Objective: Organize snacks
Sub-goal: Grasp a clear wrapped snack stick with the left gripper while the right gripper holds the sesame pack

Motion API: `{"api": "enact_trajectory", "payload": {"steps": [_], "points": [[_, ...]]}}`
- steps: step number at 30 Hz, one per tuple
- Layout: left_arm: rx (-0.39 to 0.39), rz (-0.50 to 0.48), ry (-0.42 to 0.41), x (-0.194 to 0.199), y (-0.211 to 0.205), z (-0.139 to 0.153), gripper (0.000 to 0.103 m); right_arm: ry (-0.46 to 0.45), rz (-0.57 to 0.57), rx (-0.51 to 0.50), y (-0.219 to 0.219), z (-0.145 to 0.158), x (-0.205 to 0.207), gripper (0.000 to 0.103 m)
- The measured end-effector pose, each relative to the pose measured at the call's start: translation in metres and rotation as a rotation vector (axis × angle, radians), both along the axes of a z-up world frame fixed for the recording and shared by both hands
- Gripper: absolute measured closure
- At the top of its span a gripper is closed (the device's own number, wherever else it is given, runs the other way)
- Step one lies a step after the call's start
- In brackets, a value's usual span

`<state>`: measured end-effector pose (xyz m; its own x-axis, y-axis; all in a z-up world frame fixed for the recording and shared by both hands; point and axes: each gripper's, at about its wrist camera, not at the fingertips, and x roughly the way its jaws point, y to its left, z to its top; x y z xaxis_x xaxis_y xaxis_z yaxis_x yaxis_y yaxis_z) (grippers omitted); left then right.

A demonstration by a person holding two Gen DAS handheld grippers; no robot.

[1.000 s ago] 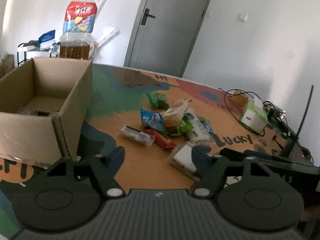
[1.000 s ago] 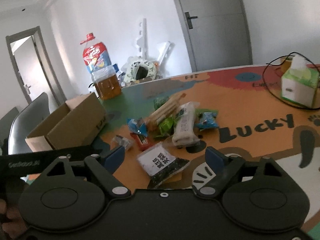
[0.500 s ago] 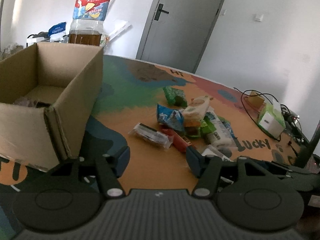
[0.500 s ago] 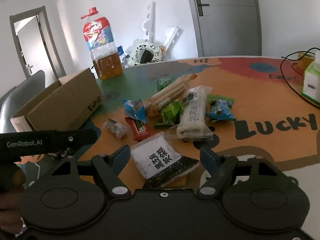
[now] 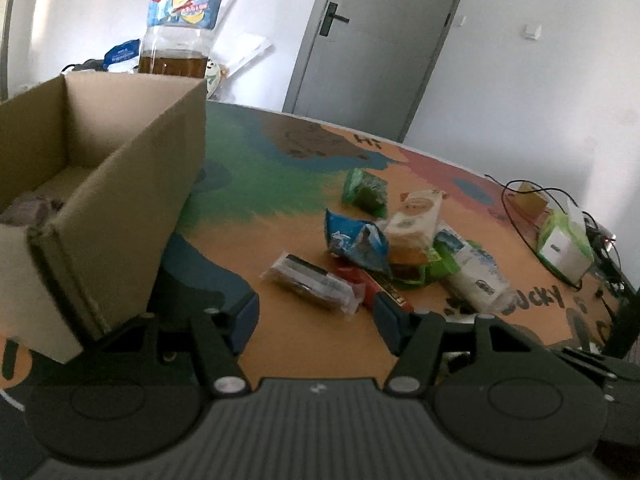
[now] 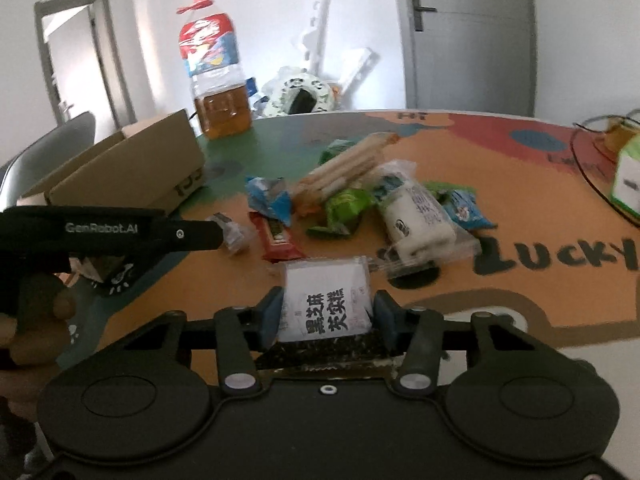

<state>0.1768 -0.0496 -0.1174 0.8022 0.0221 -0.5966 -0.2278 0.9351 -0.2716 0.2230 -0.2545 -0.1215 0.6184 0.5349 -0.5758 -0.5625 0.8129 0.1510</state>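
- Blue pads of right hand-held gripper (image 6: 327, 316) have just been closing, now clamped on white sesame-cake pack (image 6: 326, 300), pack low on desk (image 6: 520, 304) edge, nearest of pile.
- Lift straight up, crinkly film may slip.
- Left hand-held gripper (image 5: 316, 320) apart, empty, near clear-wrapped bar (image 5: 312, 282).
- Cardboard box (image 5: 120, 184) sits left, likely drop spot.

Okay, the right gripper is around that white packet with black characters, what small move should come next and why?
Probably lift it a little. The right gripper has just been closing, and its fingers now appear to press both sides of the white packet with black characters, which lies on the colourful painted table. Once clear, it can go toward the open brown cardboard box, left of the snack pile.
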Motion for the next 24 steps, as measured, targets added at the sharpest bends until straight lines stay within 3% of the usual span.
{"api": "enact_trajectory", "payload": {"steps": [7, 19, 22, 24], "points": [[0.012, 0.011, -0.004, 0.014, -0.003, -0.004, 0.037, 0.008, -0.069, 0.018, -0.017, -0.001, 0.003, 0.055], [0.126, 0.036, -0.010, 0.034, -0.011, -0.015, 0.037, 0.022, -0.089, 0.031, -0.018, -0.005, 0.008, 0.054], [0.132, 0.036, -0.009, 0.032, -0.010, -0.015, 0.042, 0.024, -0.092, 0.032, -0.019, -0.005, 0.008, 0.054], [0.133, 0.049, -0.006, 0.031, -0.008, -0.015, 0.056, 0.022, -0.092, 0.030, -0.018, -0.005, 0.008, 0.054]]}}
